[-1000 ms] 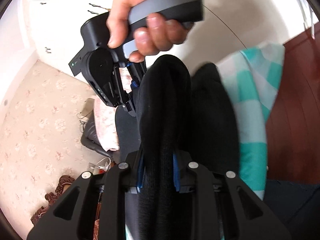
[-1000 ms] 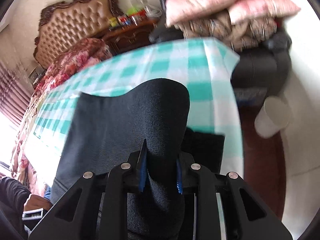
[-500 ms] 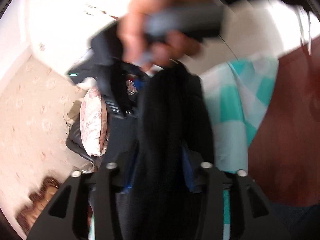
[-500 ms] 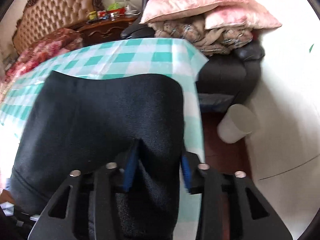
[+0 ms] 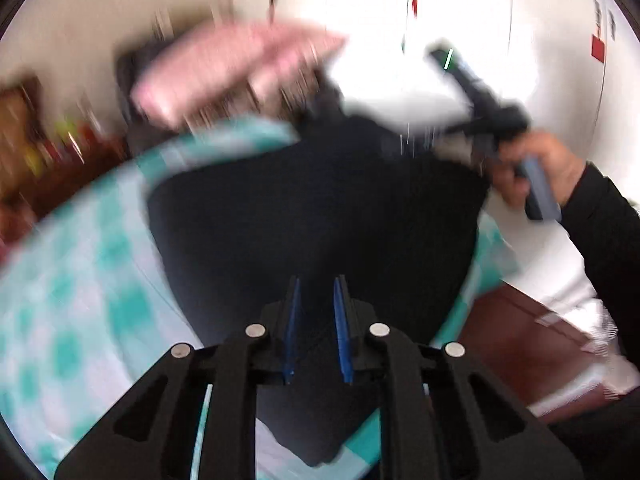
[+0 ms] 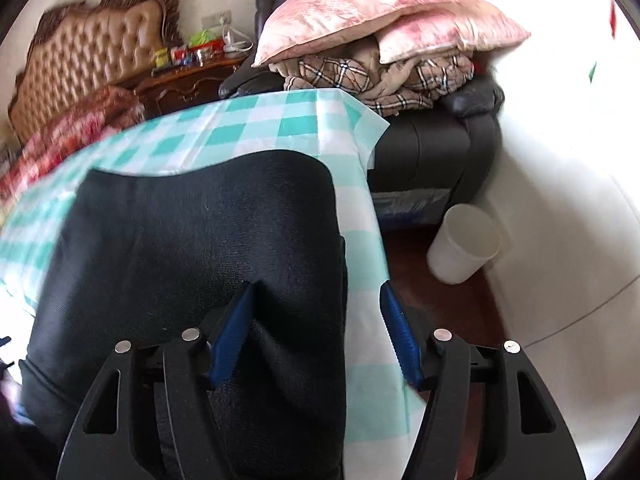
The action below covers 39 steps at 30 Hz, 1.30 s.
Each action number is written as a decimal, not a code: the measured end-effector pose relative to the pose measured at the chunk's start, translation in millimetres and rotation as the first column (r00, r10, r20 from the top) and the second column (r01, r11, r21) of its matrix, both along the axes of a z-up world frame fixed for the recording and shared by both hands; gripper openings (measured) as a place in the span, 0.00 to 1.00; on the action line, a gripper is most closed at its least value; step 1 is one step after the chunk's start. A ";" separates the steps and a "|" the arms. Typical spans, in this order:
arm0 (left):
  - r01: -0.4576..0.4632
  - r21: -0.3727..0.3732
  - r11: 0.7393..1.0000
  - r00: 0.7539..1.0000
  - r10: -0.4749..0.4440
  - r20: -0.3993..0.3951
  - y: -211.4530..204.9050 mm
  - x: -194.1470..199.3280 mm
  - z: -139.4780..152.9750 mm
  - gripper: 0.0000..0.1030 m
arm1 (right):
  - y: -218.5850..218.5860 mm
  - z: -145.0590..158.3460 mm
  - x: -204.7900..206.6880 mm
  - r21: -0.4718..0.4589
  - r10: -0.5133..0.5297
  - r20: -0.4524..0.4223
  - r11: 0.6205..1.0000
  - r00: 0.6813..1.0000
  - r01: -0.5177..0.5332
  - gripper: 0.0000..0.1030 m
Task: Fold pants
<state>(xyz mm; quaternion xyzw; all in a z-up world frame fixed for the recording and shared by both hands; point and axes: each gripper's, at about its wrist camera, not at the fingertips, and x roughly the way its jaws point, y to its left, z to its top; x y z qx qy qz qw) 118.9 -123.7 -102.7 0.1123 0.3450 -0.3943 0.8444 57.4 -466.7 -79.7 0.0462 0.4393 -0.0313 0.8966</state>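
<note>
Black pants (image 6: 192,248) lie folded on the checked tablecloth (image 6: 256,128). Right gripper (image 6: 316,332) is spreading, cloth loose between its jaws; left gripper (image 5: 316,328), six o'clock, narrows on nothing.

Tufted headboard (image 6: 86,68), dark armchair (image 6: 432,148) under pink pillows (image 6: 380,12), white bin (image 6: 466,244) on red-brown floor (image 6: 452,308).
</note>
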 end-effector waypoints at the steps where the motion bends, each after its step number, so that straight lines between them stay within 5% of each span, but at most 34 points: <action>1: 0.001 -0.004 1.000 0.999 -0.001 -0.036 3.2 5.3 -2.2 0.16 | -3.0 9.3 -7.7 0.001 -0.036 0.017 0.999 0.999 0.036 0.58; 6: 0.002 -0.010 1.000 0.995 -0.003 -0.095 1.2 12.0 -10.6 0.16 | 28.6 62.6 -68.7 -0.043 -0.079 0.206 0.995 0.975 0.089 0.64; 8: -0.002 0.001 1.000 0.995 0.002 -0.097 1.1 10.8 -10.0 0.16 | 54.7 65.3 -79.2 -0.101 -0.035 0.230 0.993 0.972 0.060 0.76; 13: -0.013 0.022 1.000 0.996 0.015 -0.084 -0.4 8.8 -12.7 0.17 | 89.5 22.4 -73.8 -0.174 -0.048 0.115 0.982 0.992 0.068 0.80; 17: -0.025 0.035 0.999 0.997 0.028 -0.074 -3.2 7.9 -12.0 0.22 | 94.3 -11.3 -69.1 -0.319 -0.088 0.049 0.943 0.995 0.099 0.81; 33: -0.187 0.095 0.978 0.980 0.193 -0.056 -5.8 44.9 1.5 0.23 | 92.9 -22.5 -69.4 -0.319 -0.100 0.041 0.942 0.994 0.108 0.84; 39: -0.202 0.145 0.969 0.971 0.217 -0.099 -15.0 68.0 -11.0 0.41 | 93.7 -23.6 -67.9 -0.318 -0.107 0.035 0.941 0.994 0.113 0.84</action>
